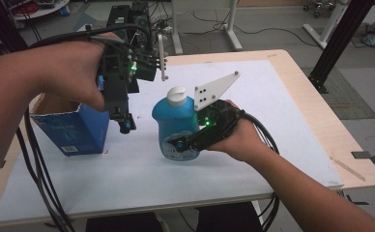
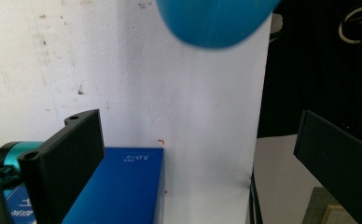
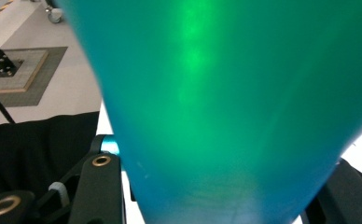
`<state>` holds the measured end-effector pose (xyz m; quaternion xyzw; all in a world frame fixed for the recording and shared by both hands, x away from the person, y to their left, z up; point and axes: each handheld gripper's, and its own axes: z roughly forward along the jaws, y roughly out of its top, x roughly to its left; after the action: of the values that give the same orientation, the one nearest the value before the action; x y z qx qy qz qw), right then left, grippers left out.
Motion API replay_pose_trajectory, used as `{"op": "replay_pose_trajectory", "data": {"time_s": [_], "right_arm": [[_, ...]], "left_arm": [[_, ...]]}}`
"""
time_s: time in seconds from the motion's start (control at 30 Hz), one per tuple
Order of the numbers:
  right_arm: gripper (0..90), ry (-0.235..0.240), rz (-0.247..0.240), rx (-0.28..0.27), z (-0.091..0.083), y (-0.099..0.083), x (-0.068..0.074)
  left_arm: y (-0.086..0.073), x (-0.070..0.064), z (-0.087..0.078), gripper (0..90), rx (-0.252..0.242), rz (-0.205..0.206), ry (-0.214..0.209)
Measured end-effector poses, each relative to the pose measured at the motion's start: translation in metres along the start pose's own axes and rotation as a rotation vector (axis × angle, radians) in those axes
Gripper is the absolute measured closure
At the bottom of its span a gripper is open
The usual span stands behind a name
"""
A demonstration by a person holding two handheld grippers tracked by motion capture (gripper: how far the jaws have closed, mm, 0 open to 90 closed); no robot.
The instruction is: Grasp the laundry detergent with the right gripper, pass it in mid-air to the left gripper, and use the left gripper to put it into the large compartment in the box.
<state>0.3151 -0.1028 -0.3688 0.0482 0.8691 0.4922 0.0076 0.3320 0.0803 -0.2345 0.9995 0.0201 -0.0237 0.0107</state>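
The right gripper (image 1: 178, 144) is clamping the rounded blue plastic bottle with a white cap (image 1: 175, 126) near the middle of the white tabletop (image 1: 282, 125); it looks best lifted upright and slowly (probably heavy). The left gripper (image 1: 122, 124) is hanging released above the open blue cardboard box (image 1: 74, 129) by the left edge. One bottle, one box.

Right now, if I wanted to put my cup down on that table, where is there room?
The white mat is bare to the right of the blue bottle, out to the wooden edge, and along the near edge below it. It is crowded at left: the blue box, the left tool above it, and the right tool at the bottle.
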Motion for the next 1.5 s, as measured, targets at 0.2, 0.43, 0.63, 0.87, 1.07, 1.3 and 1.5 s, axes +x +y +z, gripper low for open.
{"op": "replay_pose_trajectory", "data": {"time_s": [0.2,0.43,0.63,0.87,1.07,1.3,1.5], "right_arm": [[46.1,0.027,-0.016,0.000,0.009,0.006,0.001],[46.2,0.047,-0.023,-0.006,0.018,0.014,0.002],[46.2,0.058,-0.035,-0.012,0.022,0.018,0.003],[46.2,0.068,-0.034,-0.017,0.026,0.023,0.005],[46.2,0.080,-0.037,-0.016,0.031,0.027,0.006],[46.2,0.082,-0.037,-0.014,0.033,0.028,0.005],[46.2,0.085,-0.035,-0.012,0.034,0.028,0.003]], "left_arm": [[0.010,-0.003,0.003,1.7,-0.008,0.013,-0.002],[0.018,-0.005,0.005,1.7,-0.004,0.025,0.010],[0.021,-0.005,0.007,1.7,-0.005,0.022,0.014],[0.024,-0.006,0.009,1.7,-0.019,0.022,0.017],[0.026,-0.007,0.011,1.7,-0.021,0.030,0.019],[0.025,-0.008,0.012,1.7,-0.027,0.029,0.026],[0.027,-0.009,0.013,1.7,-0.031,0.030,0.027]]}}
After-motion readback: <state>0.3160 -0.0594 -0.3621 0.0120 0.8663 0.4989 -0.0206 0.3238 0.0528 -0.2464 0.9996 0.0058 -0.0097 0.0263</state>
